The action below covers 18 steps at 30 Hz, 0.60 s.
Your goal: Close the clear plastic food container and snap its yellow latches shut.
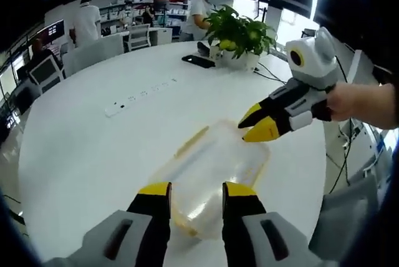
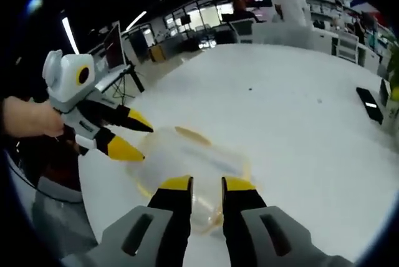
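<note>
while the plant (image 1: 240,30) shows in left gripper view, a monitor (image 2: 114,43) shows opposite.

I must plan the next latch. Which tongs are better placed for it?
Probably the right tongs: their tips sit at the container's far end beside a yellow latch. The left tongs only straddle the near end.

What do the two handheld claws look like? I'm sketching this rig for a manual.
Both claws match. The left claw has two black jaws with yellow tips rising from grey housings with dark slots. The right claw, seen from the left gripper view, has the same yellow-tipped black jaws on a grey-and-white body, topped by a white rounded housing with a yellow ring. A bare hand holds it; no sleeve or cable is visible.
</note>
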Tool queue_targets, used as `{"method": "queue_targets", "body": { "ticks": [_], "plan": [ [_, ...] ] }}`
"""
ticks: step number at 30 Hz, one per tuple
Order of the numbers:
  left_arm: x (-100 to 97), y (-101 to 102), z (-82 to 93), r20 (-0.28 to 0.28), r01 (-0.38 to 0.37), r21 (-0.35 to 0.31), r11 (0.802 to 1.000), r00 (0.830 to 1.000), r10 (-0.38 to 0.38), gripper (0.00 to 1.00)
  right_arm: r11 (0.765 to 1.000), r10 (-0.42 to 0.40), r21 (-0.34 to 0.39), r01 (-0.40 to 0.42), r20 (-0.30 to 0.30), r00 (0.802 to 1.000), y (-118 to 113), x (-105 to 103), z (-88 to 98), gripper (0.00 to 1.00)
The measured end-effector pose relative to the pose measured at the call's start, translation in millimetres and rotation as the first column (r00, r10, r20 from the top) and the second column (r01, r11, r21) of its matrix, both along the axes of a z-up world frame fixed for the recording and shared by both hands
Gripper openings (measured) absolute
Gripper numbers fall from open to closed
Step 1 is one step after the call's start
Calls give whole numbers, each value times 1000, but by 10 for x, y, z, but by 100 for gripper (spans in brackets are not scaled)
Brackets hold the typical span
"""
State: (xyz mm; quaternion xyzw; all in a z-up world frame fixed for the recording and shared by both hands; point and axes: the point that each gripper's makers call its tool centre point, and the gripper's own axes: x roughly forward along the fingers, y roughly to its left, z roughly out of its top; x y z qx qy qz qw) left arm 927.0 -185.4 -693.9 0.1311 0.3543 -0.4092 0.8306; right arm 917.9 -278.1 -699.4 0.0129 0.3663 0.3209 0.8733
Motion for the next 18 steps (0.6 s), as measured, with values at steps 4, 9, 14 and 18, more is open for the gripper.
{"method": "queue_targets", "body": {
  "ticks": [4,9,14,18],
  "plan": [
    [-10,-49,4,14,35,10,999,999,-35,25,1000,21,-12,-21,10,1000,26,-7,-4,13],
    [-4,-98,-10,25,77,27,997,997,-78,24,999,48,-25,-48,23,999,69,-4,-7,11],
    [-6,-146,-34,27,112,34,993,993,-113,24,996,79,-43,-77,31,996,114,2,-20,11],
    [-18,-178,-52,26,137,37,990,990,-138,24,993,105,-54,-102,41,994,146,20,-18,10]
  ]
}}
